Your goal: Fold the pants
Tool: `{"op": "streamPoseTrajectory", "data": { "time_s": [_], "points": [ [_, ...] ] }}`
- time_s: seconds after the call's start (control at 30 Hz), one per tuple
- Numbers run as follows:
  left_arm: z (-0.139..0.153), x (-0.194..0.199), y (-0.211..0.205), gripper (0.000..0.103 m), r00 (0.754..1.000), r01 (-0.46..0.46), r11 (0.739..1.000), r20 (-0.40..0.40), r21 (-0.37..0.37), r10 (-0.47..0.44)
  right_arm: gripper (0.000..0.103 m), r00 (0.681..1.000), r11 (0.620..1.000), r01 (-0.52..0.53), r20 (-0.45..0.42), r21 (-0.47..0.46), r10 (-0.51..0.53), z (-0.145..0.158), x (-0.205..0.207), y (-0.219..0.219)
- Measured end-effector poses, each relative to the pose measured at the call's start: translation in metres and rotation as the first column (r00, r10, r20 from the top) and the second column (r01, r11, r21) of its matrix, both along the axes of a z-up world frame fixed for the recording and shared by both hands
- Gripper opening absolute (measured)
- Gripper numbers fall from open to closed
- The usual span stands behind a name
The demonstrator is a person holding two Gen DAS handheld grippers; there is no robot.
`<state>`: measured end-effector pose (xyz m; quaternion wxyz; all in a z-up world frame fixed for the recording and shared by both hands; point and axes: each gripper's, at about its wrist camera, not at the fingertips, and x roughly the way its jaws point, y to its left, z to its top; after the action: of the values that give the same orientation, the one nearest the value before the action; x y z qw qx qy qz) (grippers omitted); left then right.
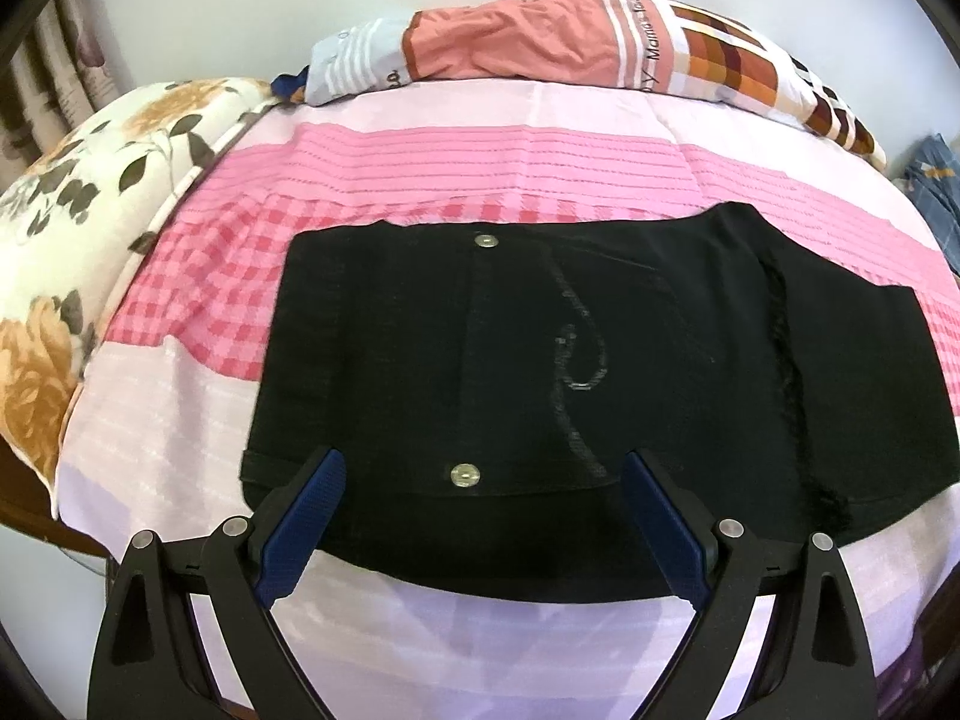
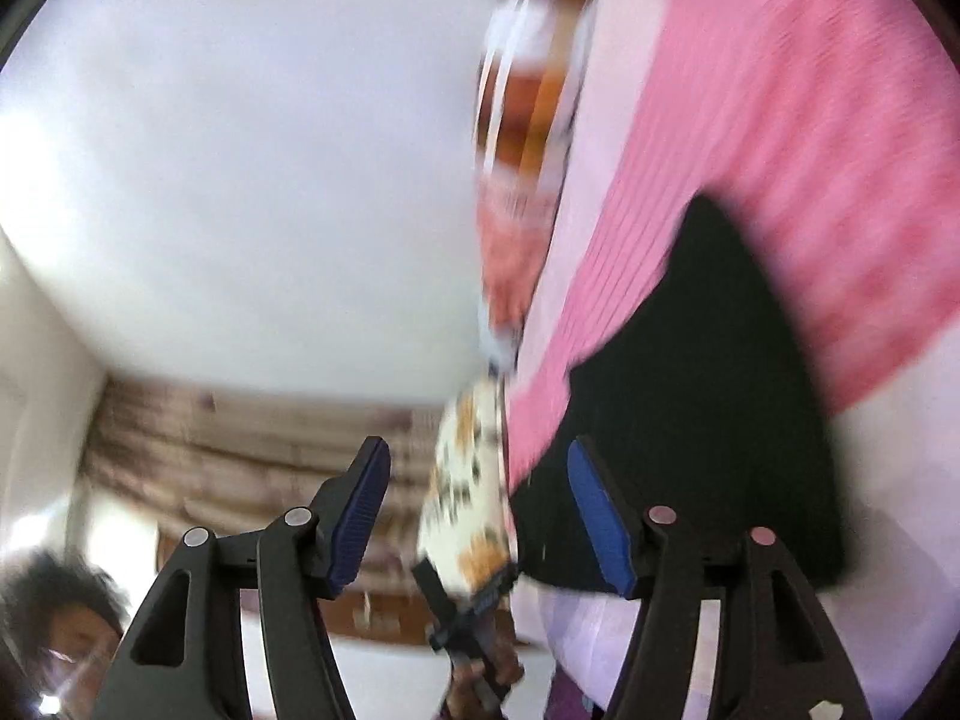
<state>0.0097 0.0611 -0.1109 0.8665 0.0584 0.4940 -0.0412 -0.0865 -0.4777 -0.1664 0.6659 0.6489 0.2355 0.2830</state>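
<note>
The black pants (image 1: 600, 360) lie folded into a flat rectangle on the pink bedspread (image 1: 480, 168), with two metal snaps showing. My left gripper (image 1: 483, 474) is open and empty, hovering over the near edge of the pants. My right gripper (image 2: 480, 480) is open and empty, rolled on its side and held in the air. Its view is blurred; the pants (image 2: 690, 408) show on the right of it. The other gripper (image 2: 468, 618) appears below, held in a hand.
A floral pillow (image 1: 78, 240) lies at the left bed edge. A striped and checked pillow (image 1: 570, 48) lies along the far side by the white wall. Blue cloth (image 1: 930, 192) sits at the far right. A person's head (image 2: 54, 618) and curtains (image 2: 240, 450) show in the right wrist view.
</note>
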Motion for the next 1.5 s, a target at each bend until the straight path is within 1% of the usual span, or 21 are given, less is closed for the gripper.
{"op": "streamPoseTrajectory", "data": {
  "time_s": [0.03, 0.1, 0.17, 0.2, 0.27, 0.37, 0.43, 0.47, 0.5, 0.53, 0.57, 0.6, 0.63, 0.67, 0.7, 0.83, 1.0, 1.17, 1.27, 1.4, 1.5],
  "points": [
    [-0.001, 0.001, 0.003, 0.093, 1.000, -0.006, 1.000, -0.005, -0.004, 0.005, 0.062, 0.999, 0.999, 0.034, -0.013, 0.023, -0.033, -0.006, -0.006, -0.009],
    [-0.002, 0.004, 0.012, 0.093, 1.000, -0.026, 0.999, -0.018, -0.025, 0.026, 0.064, 0.993, 0.987, 0.114, -0.045, 0.116, -0.110, -0.025, -0.018, -0.029],
    [-0.002, 0.006, 0.020, 0.093, 0.999, -0.043, 0.998, -0.026, -0.052, 0.042, 0.066, 0.990, 0.977, 0.132, -0.066, 0.170, -0.123, -0.035, -0.019, -0.031],
    [-0.001, 0.007, 0.025, 0.093, 0.998, -0.054, 0.996, -0.028, -0.066, 0.052, 0.066, 0.992, 0.980, 0.118, -0.066, 0.163, -0.109, -0.034, -0.015, -0.027],
    [0.000, 0.007, 0.033, 0.093, 0.997, -0.073, 0.994, -0.024, -0.078, 0.071, 0.066, 0.996, 0.989, 0.070, -0.055, 0.127, -0.064, -0.027, -0.008, -0.012],
    [0.001, 0.008, 0.041, 0.093, 0.996, -0.093, 0.993, -0.020, -0.069, 0.092, 0.066, 0.999, 0.999, -0.037, -0.028, 0.021, 0.037, -0.010, 0.005, 0.019],
    [0.003, 0.008, 0.046, 0.093, 0.995, -0.103, 0.993, -0.009, -0.057, 0.103, 0.066, 0.994, 0.991, -0.105, -0.012, -0.080, 0.104, 0.003, 0.009, 0.043],
    [0.003, 0.008, 0.048, 0.093, 0.994, -0.107, 0.993, -0.001, -0.051, 0.107, 0.066, 0.991, 0.979, -0.132, -0.011, -0.157, 0.132, 0.010, 0.010, 0.056],
    [0.004, 0.008, 0.050, 0.093, 0.994, -0.111, 0.993, 0.004, -0.047, 0.111, 0.066, 0.988, 0.947, -0.154, -0.017, -0.280, 0.156, 0.021, 0.011, 0.072],
    [0.004, 0.008, 0.052, 0.093, 0.994, -0.113, 0.993, 0.006, -0.046, 0.113, 0.067, 0.985, 0.901, -0.163, -0.021, -0.402, 0.169, 0.032, 0.011, 0.087],
    [0.004, 0.008, 0.054, 0.093, 0.993, -0.115, 0.992, 0.009, -0.045, 0.116, 0.067, 0.982, 0.816, -0.167, -0.018, -0.553, 0.188, 0.046, 0.010, 0.107],
    [0.004, 0.008, 0.055, 0.093, 0.993, -0.118, 0.992, 0.014, -0.042, 0.119, 0.067, 0.980, 0.760, -0.164, -0.014, -0.629, 0.200, 0.053, 0.009, 0.120],
    [0.004, 0.008, 0.055, 0.093, 0.993, -0.119, 0.992, 0.018, -0.038, 0.120, 0.067, 0.978, 0.686, -0.152, -0.007, -0.711, 0.209, 0.062, 0.007, 0.136],
    [0.004, 0.008, 0.056, 0.093, 0.993, -0.118, 0.992, 0.021, -0.033, 0.119, 0.067, 0.977, 0.627, -0.135, 0.001, -0.767, 0.213, 0.069, 0.005, 0.150],
    [0.004, 0.008, 0.056, 0.093, 0.993, -0.119, 0.992, 0.022, -0.027, 0.120, 0.067, 0.975, 0.586, -0.122, 0.012, -0.801, 0.220, 0.074, 0.005, 0.165],
    [0.006, 0.008, 0.059, 0.093, 0.992, -0.119, 0.993, 0.032, -0.023, 0.119, 0.067, 0.976, 0.600, -0.106, 0.032, -0.793, 0.214, 0.071, 0.009, 0.185],
    [0.009, 0.009, 0.064, 0.093, 0.991, -0.123, 0.992, 0.047, -0.019, 0.124, 0.067, 0.981, 0.589, -0.105, 0.015, -0.802, 0.195, 0.064, 0.017, 0.203],
    [0.004, 0.013, 0.068, 0.093, 0.992, -0.121, 0.993, 0.034, -0.007, 0.121, 0.067, 0.979, 0.549, -0.104, 0.013, -0.829, 0.204, 0.070, 0.011, 0.216],
    [0.002, 0.014, 0.070, 0.093, 0.993, -0.112, 0.994, 0.032, 0.008, 0.111, 0.067, 0.978, 0.525, -0.075, 0.041, -0.848, 0.206, 0.076, 0.012, 0.226],
    [0.003, 0.016, 0.073, 0.093, 0.995, -0.096, 0.995, 0.039, 0.023, 0.095, 0.071, 0.972, 0.492, -0.055, 0.066, -0.869, 0.225, 0.085, 0.015, 0.238],
    [0.001, 0.018, 0.081, 0.093, 0.998, -0.051, 0.999, 0.022, -0.020, 0.051, 0.072, 0.965, 0.461, -0.068, 0.059, -0.885, 0.256, 0.088, 0.017, 0.248]
  ]
}}
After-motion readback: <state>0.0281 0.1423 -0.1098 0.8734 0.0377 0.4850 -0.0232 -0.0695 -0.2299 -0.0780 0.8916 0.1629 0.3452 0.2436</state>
